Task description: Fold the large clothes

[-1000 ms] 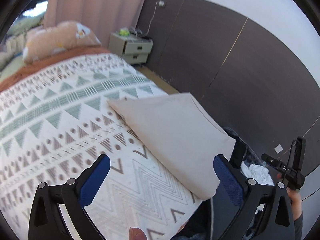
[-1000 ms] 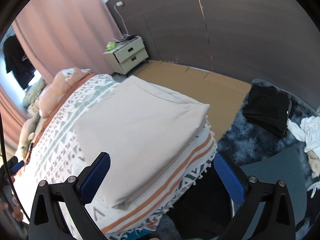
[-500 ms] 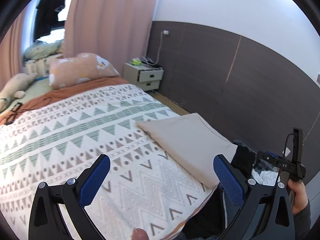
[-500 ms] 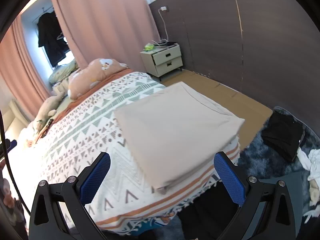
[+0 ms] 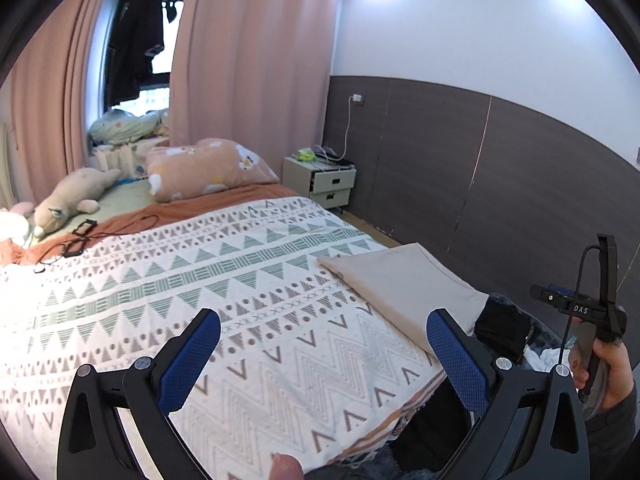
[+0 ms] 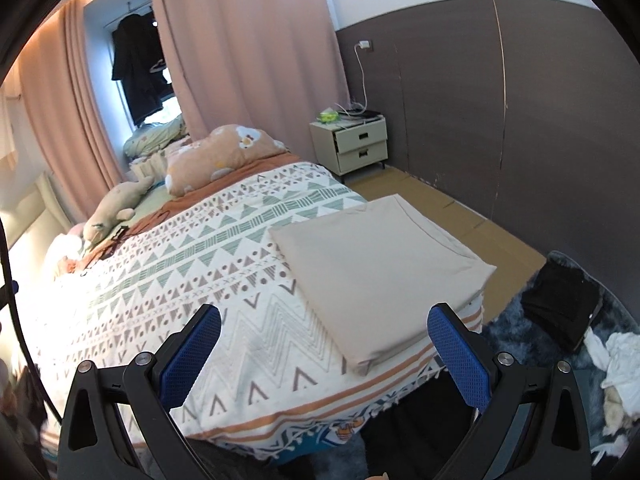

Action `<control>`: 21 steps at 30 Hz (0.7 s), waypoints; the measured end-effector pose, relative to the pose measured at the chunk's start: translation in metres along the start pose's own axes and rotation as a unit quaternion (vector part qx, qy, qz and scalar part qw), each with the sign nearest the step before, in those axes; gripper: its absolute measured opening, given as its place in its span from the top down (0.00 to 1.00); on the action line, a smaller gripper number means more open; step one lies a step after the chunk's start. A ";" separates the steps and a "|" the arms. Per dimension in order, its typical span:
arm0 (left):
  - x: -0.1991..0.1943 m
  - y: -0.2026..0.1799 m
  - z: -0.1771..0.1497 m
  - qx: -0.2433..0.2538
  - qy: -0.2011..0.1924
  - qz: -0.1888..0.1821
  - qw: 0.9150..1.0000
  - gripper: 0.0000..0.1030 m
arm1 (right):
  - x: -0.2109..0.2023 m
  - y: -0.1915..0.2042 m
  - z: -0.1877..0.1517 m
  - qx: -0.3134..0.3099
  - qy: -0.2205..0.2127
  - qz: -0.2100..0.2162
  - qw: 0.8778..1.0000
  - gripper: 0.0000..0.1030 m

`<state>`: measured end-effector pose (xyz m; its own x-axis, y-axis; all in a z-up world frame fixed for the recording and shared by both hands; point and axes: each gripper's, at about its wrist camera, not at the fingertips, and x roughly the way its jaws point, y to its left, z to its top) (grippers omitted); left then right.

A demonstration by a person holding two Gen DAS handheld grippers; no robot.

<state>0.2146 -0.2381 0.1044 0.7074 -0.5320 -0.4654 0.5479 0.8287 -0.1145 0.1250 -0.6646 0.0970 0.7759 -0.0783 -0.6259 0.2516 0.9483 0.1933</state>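
While both grippers gape empty, the folded garment rests on the bed.

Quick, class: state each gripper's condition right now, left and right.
Left gripper: open, holding nothing.
Right gripper: open, holding nothing.

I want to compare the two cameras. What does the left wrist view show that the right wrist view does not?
Only the left wrist view shows the right hand holding the right gripper. Only the right wrist view shows the black garment and white clothes clearly on the rug. Both show the folded beige garment on the patterned bed cover, the nightstand and open grippers.
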 end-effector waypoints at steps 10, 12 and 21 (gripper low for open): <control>-0.071 0.034 -0.042 -0.006 -0.025 0.031 0.999 0.00 | -0.048 0.041 -0.046 -0.001 -0.025 -0.014 1.000 0.00; -0.084 0.041 -0.053 -0.017 -0.027 0.034 0.999 0.00 | -0.059 0.048 -0.055 -0.007 -0.036 -0.013 0.999 0.00; -0.153 0.061 -0.103 -0.042 -0.066 0.091 0.993 0.00 | -0.087 0.083 -0.094 -0.034 -0.053 0.021 0.998 0.00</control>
<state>0.0937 -0.0882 0.0786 0.8465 -0.3863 -0.3664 0.3706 0.9216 -0.1153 0.0241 -0.5502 0.0959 0.8430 -0.0672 -0.5336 0.1811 0.9697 0.1639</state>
